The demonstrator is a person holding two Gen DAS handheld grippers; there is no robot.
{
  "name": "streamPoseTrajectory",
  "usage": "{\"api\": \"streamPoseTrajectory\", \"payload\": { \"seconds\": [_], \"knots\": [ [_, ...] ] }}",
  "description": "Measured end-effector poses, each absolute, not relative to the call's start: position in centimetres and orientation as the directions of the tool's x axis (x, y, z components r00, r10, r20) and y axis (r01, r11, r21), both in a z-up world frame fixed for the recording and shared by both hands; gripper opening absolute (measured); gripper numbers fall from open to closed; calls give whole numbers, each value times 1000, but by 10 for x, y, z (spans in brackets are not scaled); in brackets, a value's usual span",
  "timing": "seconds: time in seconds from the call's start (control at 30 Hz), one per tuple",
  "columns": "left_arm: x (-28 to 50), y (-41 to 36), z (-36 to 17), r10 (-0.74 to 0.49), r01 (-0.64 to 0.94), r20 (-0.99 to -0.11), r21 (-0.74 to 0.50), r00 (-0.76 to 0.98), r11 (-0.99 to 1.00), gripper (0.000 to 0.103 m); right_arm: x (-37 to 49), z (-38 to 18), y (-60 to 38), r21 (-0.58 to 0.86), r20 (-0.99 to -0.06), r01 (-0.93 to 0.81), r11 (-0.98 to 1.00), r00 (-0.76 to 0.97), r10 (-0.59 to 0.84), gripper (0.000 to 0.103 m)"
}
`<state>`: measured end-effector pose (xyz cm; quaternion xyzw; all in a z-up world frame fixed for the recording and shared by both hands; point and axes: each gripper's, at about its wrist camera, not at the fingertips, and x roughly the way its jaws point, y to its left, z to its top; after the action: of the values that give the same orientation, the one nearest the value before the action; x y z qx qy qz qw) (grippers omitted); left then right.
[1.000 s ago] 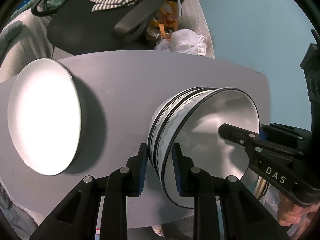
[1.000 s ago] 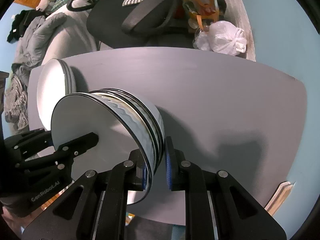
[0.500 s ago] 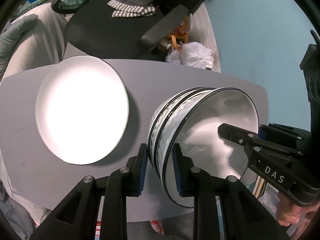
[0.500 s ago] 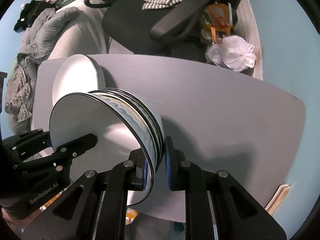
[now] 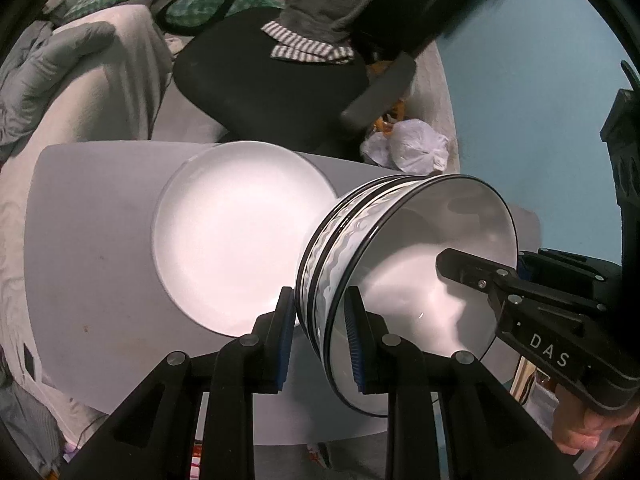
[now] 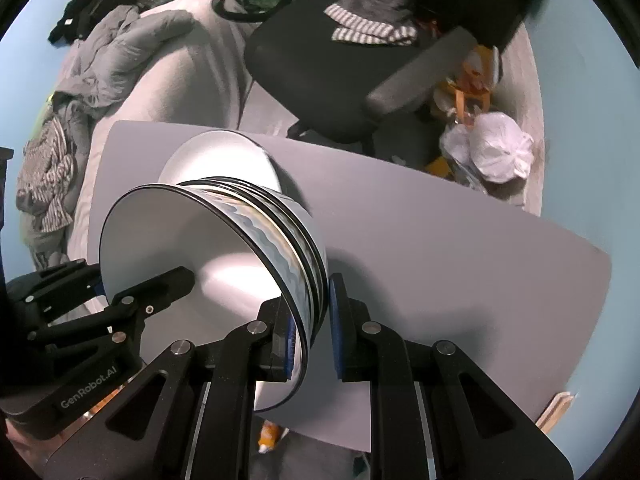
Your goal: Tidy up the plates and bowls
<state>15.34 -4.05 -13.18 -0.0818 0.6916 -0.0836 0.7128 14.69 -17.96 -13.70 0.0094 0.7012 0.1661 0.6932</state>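
On your far left a grey jacket lies crumpled on the bed, beyond the edge of the grey surface. Next along, a stack of white plates sits on that surface near its far edge, and the black office chair stands just behind it with a striped cloth on the seat. Your left gripper has its fingers closed to a narrow gap on the near-left rim of the stacked bowls, one blue pad outside the wall and one inside the top bowl. The bowls, white with black rims and a wavy band, are lifted off the surface and overlap the right edge of the plates as your left camera sees it. Your right gripper pinches the opposite rim of the same stack, fingers nearly together, one pad inside and one outside. Farther right, a tied white plastic bag sits on the floor by the blue wall.
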Motion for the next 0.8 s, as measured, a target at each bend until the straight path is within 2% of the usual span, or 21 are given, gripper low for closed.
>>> {"api": "streamPoseTrajectory", "payload": {
  "seconds": [0.4, 0.8],
  "knots": [
    [167, 14, -155, -204, -33, -979, -204, 4, 978, 24, 162, -157, -117, 259, -966, -246, 934, -81, 247, 15],
    [178, 28, -191, -207, -43, -977, -205, -52, 978, 24, 170, -184, -94, 239, -968, -224, 945, -127, 215, 15]
  ]
}}
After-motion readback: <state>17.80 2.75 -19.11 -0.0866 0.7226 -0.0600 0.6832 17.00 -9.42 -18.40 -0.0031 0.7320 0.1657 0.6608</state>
